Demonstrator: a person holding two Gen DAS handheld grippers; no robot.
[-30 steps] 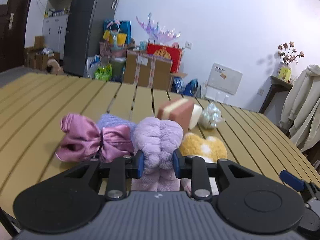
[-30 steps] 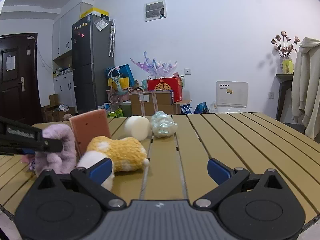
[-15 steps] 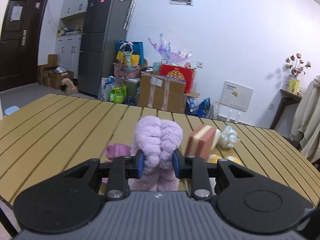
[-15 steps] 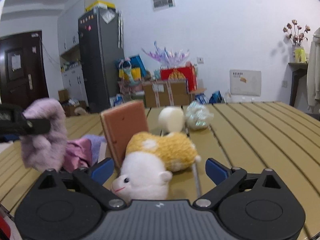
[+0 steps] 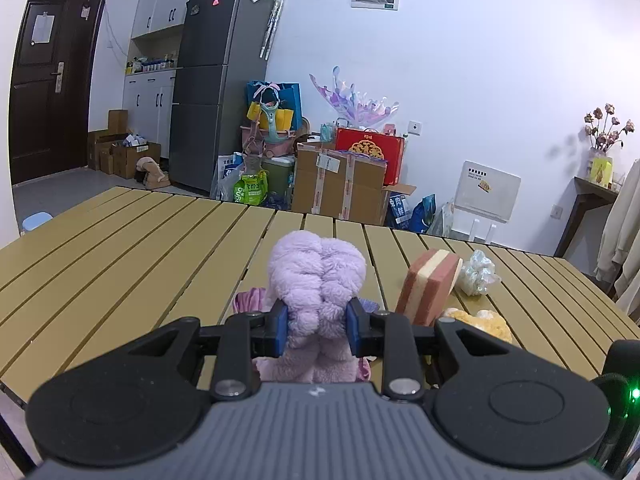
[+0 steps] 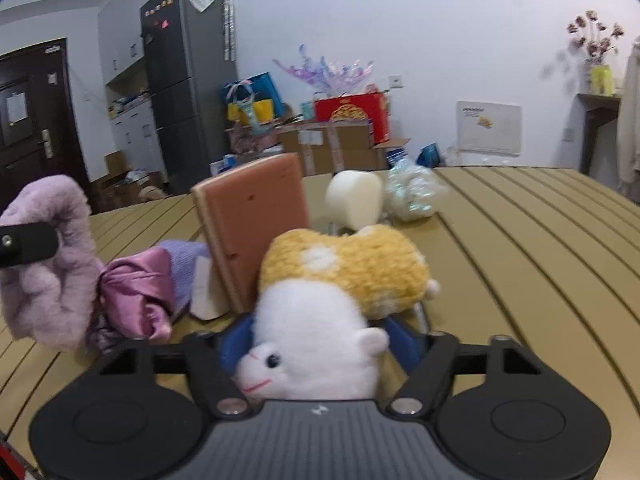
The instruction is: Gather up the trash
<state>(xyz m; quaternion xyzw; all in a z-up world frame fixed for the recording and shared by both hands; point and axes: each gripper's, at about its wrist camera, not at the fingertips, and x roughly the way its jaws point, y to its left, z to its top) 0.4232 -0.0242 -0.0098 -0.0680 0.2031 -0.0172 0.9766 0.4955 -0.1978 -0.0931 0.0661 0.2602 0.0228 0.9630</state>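
My left gripper (image 5: 316, 330) is shut on a fluffy lilac plush (image 5: 316, 280) and holds it above the slatted wooden table (image 5: 120, 248); the plush also shows at the left of the right wrist view (image 6: 52, 264). My right gripper (image 6: 320, 344) has closed around the white head of a yellow-and-white plush hamster (image 6: 320, 320) lying on the table. A crumpled clear wrapper (image 6: 412, 196) lies farther back, also in the left wrist view (image 5: 476, 274).
A pink-and-cream sponge block (image 6: 252, 224) stands upright behind the hamster. A pink satin bow (image 6: 136, 296) on a purple cloth (image 6: 184, 268) lies to its left. A cream foam cylinder (image 6: 354, 198) sits beside the wrapper. Boxes and a fridge (image 5: 220, 92) stand beyond the table.
My left gripper has lifted the lilac plush off the table. My right gripper moved forward and closed in on the hamster's head.
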